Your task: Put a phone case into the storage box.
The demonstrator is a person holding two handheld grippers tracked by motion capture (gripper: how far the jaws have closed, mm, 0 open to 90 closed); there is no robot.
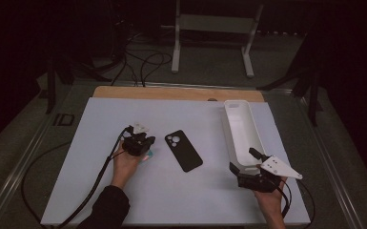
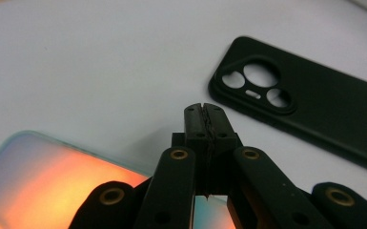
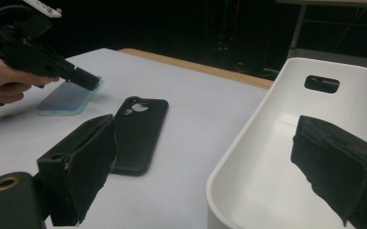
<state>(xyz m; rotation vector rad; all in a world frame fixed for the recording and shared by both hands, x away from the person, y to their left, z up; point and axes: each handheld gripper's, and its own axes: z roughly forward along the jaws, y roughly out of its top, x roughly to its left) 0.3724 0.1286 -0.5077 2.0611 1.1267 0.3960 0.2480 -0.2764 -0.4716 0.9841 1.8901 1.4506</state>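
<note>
Left hand-held gripper [image 2: 204, 114] has its jaws pressed together with nothing between them, tips resting at the edge of the iridescent phone [image 2: 43, 179] on the bench [image 1: 100, 191]. The right hand-held gripper [image 3: 205, 167] stands wide open astride the near wall of the white tray [image 3: 248, 157], gripping nothing. Judging by this, the work is barely begun: the black phone case [image 1: 183, 150] lies bare between them, and the tray is empty. Count: one phone, one case, one tray, two hand-held grippers.

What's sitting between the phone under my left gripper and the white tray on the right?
The black phone case lies between the phone and the white tray, camera cutouts facing up. The high view shows it best; the rest of that stretch is bare white mat.
</note>
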